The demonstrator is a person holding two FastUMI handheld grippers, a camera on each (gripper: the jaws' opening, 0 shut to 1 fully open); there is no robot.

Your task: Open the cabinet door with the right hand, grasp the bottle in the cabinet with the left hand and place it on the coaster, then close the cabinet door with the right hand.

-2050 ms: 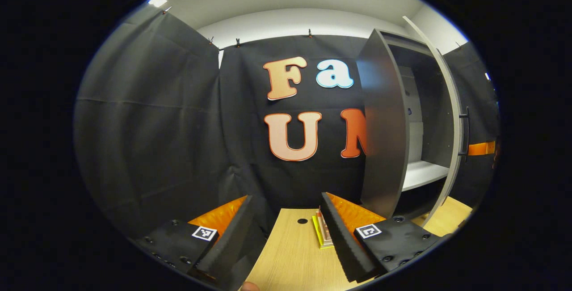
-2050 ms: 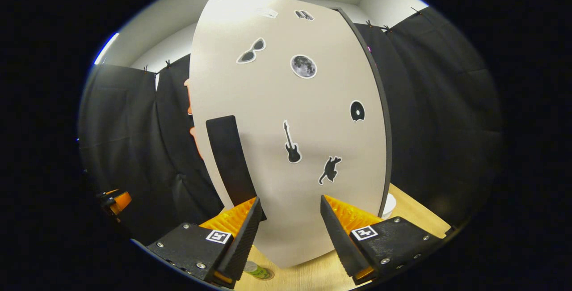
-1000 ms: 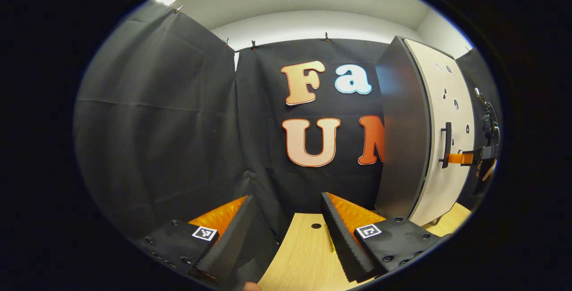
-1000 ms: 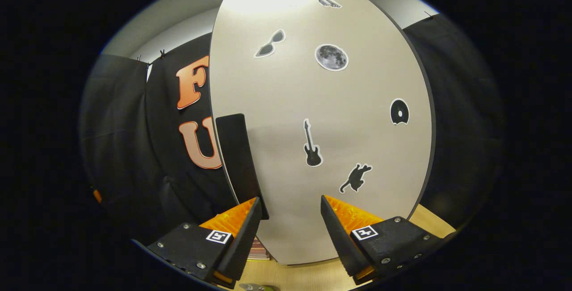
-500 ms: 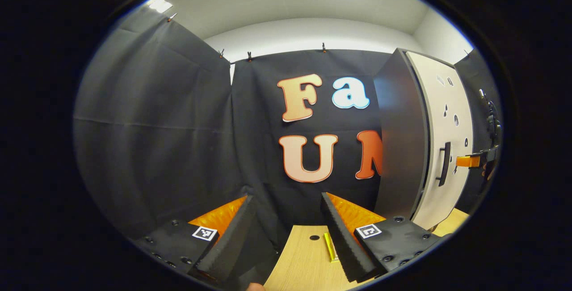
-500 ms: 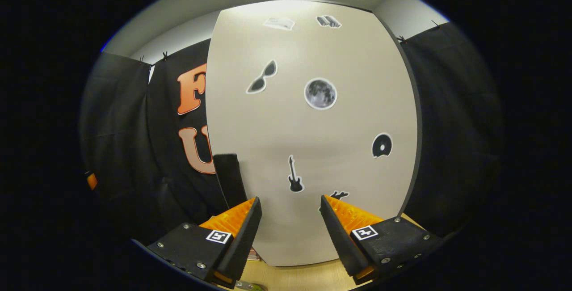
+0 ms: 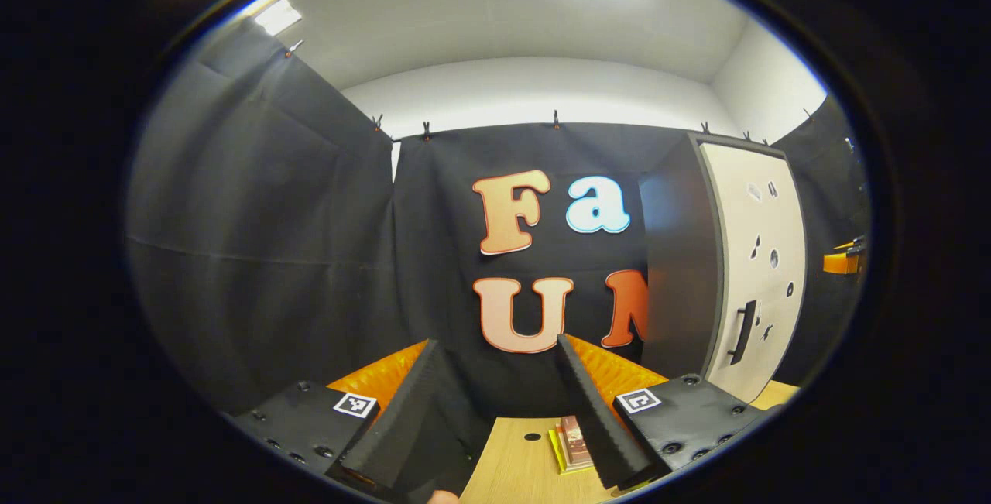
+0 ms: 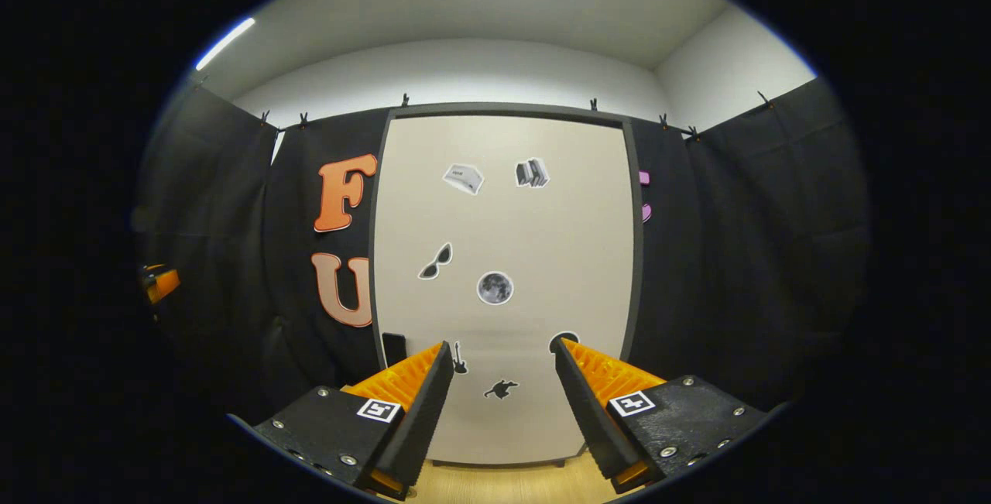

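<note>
The cabinet [image 8: 503, 287] stands straight ahead in the right gripper view, its cream door shut flush in the dark frame. Small stickers dot the door, and its dark handle [image 8: 393, 349] sits low at the left edge. My right gripper [image 8: 502, 344] is open, held back from the door and touching nothing. In the left gripper view the same cabinet [image 7: 755, 272] is at the right with its handle [image 7: 742, 331] in sight. My left gripper [image 7: 495, 341] is open and empty above the wooden table [image 7: 519, 465].
A small stack of flat things [image 7: 573, 442], yellow beneath and brown on top, lies on the table beside my left gripper's right finger. A round hole [image 7: 533, 437] marks the tabletop. Black cloth walls close the booth on the left and behind.
The cabinet door has swung from open to fully shut. My right gripper has drawn back from the door and its handle. The left gripper has tilted upward and stayed open.
</note>
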